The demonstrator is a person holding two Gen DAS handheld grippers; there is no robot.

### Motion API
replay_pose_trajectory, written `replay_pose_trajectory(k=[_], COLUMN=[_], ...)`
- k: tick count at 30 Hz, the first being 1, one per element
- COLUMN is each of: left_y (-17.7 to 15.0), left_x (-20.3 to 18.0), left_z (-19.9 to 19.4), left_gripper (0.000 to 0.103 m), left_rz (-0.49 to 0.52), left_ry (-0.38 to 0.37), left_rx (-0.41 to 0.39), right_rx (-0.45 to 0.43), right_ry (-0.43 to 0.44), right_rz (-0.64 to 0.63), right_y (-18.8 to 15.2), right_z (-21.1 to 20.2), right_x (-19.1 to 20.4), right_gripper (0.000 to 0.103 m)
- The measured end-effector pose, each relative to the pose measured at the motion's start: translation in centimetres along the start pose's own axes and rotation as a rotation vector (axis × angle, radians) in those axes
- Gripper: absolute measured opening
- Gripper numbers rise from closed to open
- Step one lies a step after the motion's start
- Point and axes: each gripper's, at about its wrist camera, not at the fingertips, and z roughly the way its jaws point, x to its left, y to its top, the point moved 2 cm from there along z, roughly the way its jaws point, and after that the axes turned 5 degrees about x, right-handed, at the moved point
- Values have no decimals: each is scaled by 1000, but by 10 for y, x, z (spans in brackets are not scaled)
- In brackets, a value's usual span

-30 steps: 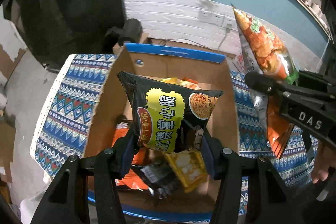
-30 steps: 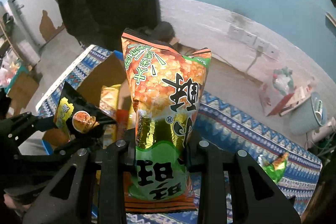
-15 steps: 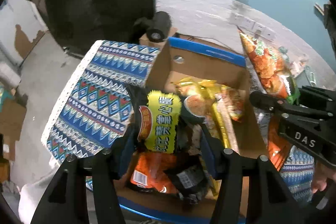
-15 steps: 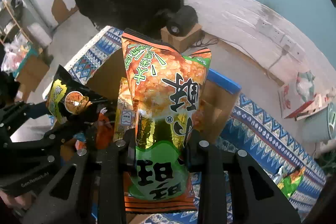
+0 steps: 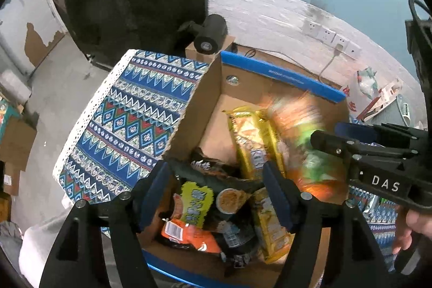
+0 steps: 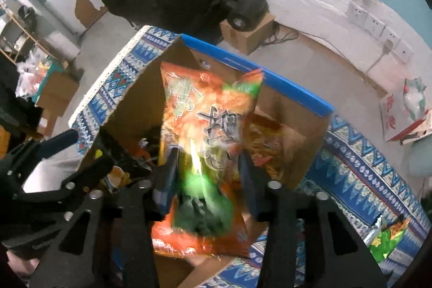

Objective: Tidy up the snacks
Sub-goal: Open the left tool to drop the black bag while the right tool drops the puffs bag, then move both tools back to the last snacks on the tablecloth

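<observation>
While both grippers open over the cardboard box (image 5: 205,99), the left gripper (image 5: 216,196) lets the black bag (image 5: 213,196) lie inside it. The right gripper (image 6: 208,180) drops the blurry orange bag (image 6: 208,126) in. One green bag (image 6: 388,239) waits on the tabletop (image 6: 364,166) beside the box.

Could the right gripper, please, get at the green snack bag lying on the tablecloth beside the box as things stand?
Probably yes: the green bag lies in the open outside the box, and the right gripper is opening, letting the orange bag go.
</observation>
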Motion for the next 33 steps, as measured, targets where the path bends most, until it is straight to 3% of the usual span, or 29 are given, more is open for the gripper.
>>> replay_pose_trajectory(k=[5,10,19,33], left_y=[0,-2,-8,-17], left_x=[-19,-44,-99,-177], left_z=[-4,-2,-8,1], left_gripper=[73,76,78,78], left_rz=[38,63,147,287], left_ry=[-3,-42,-69,-83], left_rx=[-14,-1,-14,-10], right_rx=[-14,-29,-40,-53], right_ry=[-41,-114,-192,-317], right_rz=[18,57,223,360], right_y=[-12,-32,-85,-141], right_z=[-14,-35,-60,-87], right_x=[-20,-49,-126,-204], right_gripper=[55,72,73,76])
